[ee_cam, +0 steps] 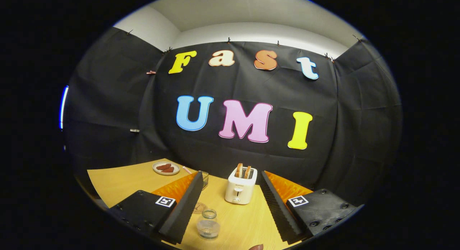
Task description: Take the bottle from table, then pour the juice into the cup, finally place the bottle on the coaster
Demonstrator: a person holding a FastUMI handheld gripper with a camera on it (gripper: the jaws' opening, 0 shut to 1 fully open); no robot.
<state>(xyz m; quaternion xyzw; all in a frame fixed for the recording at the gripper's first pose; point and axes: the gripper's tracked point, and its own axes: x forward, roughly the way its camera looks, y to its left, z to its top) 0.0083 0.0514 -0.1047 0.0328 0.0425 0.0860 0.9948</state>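
Observation:
A small clear glass bottle (207, 224) stands upright on the wooden table (122, 181), between my fingers and close to the left one. My gripper (230, 174) is open, held above the table, with nothing touching either finger. Just beyond the bottle lies a round coaster (199, 208), partly hidden by the left finger (187, 203). Farther on, a clear glass cup (205, 179) peeks out from behind that finger's tip.
A white toaster (240, 187) with two slices in it stands ahead between the fingers, nearer the right one. A plate (166, 168) with dark food sits at the table's far left, a thin pink stick (187, 170) beside it. A person's fingertip (256, 247) shows near the table's front edge.

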